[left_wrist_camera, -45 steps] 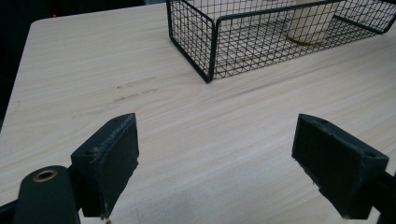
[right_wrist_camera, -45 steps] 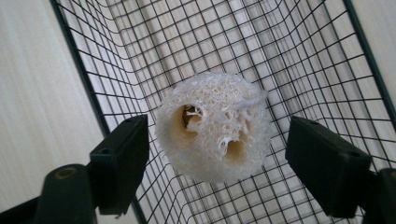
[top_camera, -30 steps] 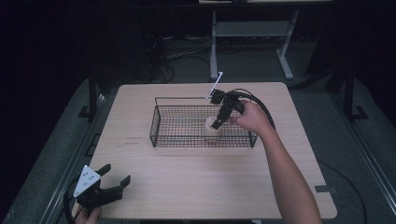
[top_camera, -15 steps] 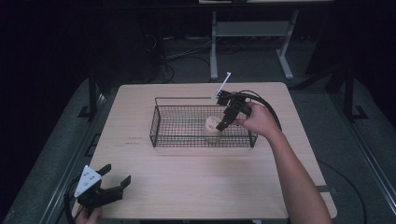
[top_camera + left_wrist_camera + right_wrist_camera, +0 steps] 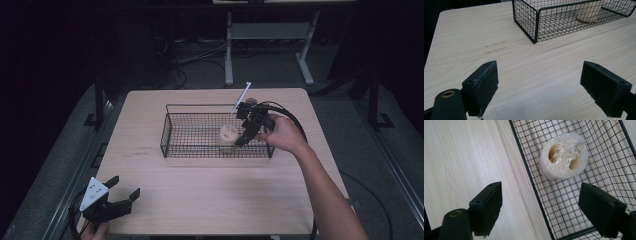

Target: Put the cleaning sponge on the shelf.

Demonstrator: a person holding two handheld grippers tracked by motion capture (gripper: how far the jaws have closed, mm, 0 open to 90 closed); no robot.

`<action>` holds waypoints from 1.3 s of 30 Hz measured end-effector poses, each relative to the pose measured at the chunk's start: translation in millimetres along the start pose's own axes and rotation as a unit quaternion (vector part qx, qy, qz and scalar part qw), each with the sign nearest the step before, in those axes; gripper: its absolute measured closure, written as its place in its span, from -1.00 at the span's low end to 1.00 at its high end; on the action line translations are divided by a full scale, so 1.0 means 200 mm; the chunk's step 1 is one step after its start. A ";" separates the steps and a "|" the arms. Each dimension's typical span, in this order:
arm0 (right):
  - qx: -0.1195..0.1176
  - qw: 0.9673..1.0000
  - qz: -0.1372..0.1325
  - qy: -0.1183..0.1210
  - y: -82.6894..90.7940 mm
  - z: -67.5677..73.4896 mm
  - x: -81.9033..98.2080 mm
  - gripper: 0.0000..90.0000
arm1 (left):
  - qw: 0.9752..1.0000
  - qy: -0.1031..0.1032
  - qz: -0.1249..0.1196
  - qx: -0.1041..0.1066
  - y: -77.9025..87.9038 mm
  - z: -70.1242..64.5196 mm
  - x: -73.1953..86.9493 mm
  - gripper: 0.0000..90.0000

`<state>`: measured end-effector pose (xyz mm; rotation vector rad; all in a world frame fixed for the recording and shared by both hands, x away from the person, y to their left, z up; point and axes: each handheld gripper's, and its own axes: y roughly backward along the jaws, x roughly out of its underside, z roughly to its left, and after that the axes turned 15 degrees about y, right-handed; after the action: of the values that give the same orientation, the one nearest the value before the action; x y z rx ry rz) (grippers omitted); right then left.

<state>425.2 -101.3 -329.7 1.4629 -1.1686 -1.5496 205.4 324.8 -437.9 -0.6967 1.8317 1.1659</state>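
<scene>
Loofah: pale round loofah sponge [image 5: 228,134] standing inside black wire basket [image 5: 172,136], at 3 o'clock end.
Right gripper [image 5: 245,136]: jaws spread, having just opened wider, nothing between, over basket's rim.
Left gripper [image 5: 120,191]: jaws spread, empty, at table's [image 5: 200,195] 7 o'clock corner.

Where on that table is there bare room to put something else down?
The wide wooden strip of table between the wire basket and the near edge is free, as is the table's left part beside the basket. Inside, the basket's left half is bare; its right holds the sponge.

The basket [image 5: 216,131] is open on top; its wire walls block the sides, and the loofah [image 5: 228,136] stands inside at right.
</scene>
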 end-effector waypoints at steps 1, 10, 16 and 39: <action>0.000 1.000 -0.003 0.002 0.00 0.01 0.00 -0.57 | 1.000 0.000 0.001 0.000 0.00 0.00 0.00 -0.69; 0.000 1.000 -0.012 0.018 0.01 0.10 0.02 -0.57 | 1.000 -0.001 0.001 -0.001 0.00 0.00 0.00 -0.69; 0.000 1.000 -0.014 0.028 0.01 0.14 0.02 -0.57 | 1.000 0.000 0.001 -0.001 0.00 0.00 0.00 -0.69; -0.015 0.998 -0.004 0.055 -0.07 0.31 0.03 -0.62 | 1.000 0.001 0.001 -0.001 0.00 0.00 0.00 -0.69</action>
<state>364.3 -93.9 -347.5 1.5167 -1.0721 -1.4658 205.1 324.5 -438.4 -0.6971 1.8335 1.1677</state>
